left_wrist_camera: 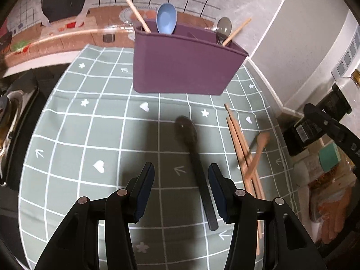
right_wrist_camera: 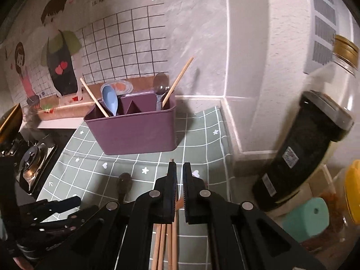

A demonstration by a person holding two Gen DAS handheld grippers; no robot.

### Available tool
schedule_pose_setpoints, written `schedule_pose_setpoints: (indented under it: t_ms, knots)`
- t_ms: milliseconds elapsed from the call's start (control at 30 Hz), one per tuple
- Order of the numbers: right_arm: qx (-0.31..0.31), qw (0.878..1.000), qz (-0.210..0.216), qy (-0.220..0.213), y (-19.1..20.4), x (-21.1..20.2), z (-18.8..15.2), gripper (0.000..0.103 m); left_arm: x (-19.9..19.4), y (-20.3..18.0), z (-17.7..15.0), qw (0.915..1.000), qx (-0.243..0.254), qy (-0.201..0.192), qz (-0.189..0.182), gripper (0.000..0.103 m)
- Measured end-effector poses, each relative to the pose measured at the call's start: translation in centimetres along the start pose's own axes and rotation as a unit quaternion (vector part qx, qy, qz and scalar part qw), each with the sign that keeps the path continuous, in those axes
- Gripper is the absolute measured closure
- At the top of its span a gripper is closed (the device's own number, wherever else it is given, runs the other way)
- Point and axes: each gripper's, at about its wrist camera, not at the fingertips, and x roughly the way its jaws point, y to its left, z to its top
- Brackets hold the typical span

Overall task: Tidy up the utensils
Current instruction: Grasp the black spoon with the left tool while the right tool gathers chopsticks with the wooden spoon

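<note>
Now the left hand-held gripper (left_wrist_camera: 181, 186) gapes over the dark spoon (left_wrist_camera: 193, 157) lying before the purple caddy (left_wrist_camera: 186, 63); stiff, light, probably slick, best pinched mid-handle; the right hand-held gripper (right_wrist_camera: 180, 175) looks shut, apparently pinching a chopstick (right_wrist_camera: 174, 236).

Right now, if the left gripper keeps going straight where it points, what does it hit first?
Probably the dark spoon lying on the checked cloth: its handle runs between the open left gripper's fingers. Height above it is unclear.
</note>
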Motion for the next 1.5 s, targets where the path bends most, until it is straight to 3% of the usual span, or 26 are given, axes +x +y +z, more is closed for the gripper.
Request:
schedule_pose_setpoints:
  t_ms: [333, 467, 600, 633, 767, 867, 967, 1200, 1333, 1500]
  knots:
    - [0.033, 0.999, 0.000, 0.028, -2.2, 0.3, -1.5, 0.096, 1.3, 0.1, 0.5, 0.9998, -0.012, 0.013, -0.006, 0.052]
    - [0.057, 0.997, 0.015, 0.054, -3.1, 1.1, -2.7, 0.086, 3.3, -0.2, 1.8, 0.9992, -0.021, 0.033, -0.011, 0.052]
    - [0.051, 0.997, 0.000, 0.060, -3.0, 1.1, -3.8, 0.073, 5.7, -0.6, 3.0, 0.9978, -0.040, 0.053, -0.004, 0.052]
    - [0.048, 0.997, -0.008, 0.062, -2.9, 1.2, -4.2, 0.068, 5.9, -0.9, 3.3, 0.9982, -0.036, 0.047, 0.003, 0.052]
    - [0.054, 0.995, -0.015, 0.079, -3.3, 2.0, -5.0, 0.067, 7.0, -2.6, 4.1, 0.9979, 0.010, 0.040, 0.051, 0.053]
    - [0.074, 0.992, -0.007, 0.097, -3.7, 3.0, -5.4, 0.067, 7.4, -3.7, 3.7, 0.9941, 0.069, 0.025, 0.079, 0.068]
    - [0.095, 0.989, 0.000, 0.114, -4.0, 4.3, -5.5, 0.067, 7.1, -3.6, 3.1, 0.9910, 0.105, 0.015, 0.082, 0.070]
    - [0.164, 0.977, -0.002, 0.139, -5.0, 7.5, -5.1, 0.067, 3.7, 1.2, 2.0, 0.9945, 0.094, 0.004, 0.047, 0.070]
    - [0.212, 0.965, 0.011, 0.155, -5.3, 9.5, -4.7, 0.066, 1.5, 3.4, 1.4, 0.9980, 0.061, -0.007, 0.017, 0.070]
    - [0.184, 0.970, -0.023, 0.160, -3.8, 11.5, -3.0, 0.066, -0.4, 5.1, 0.8, 0.9996, 0.025, -0.011, -0.011, 0.070]
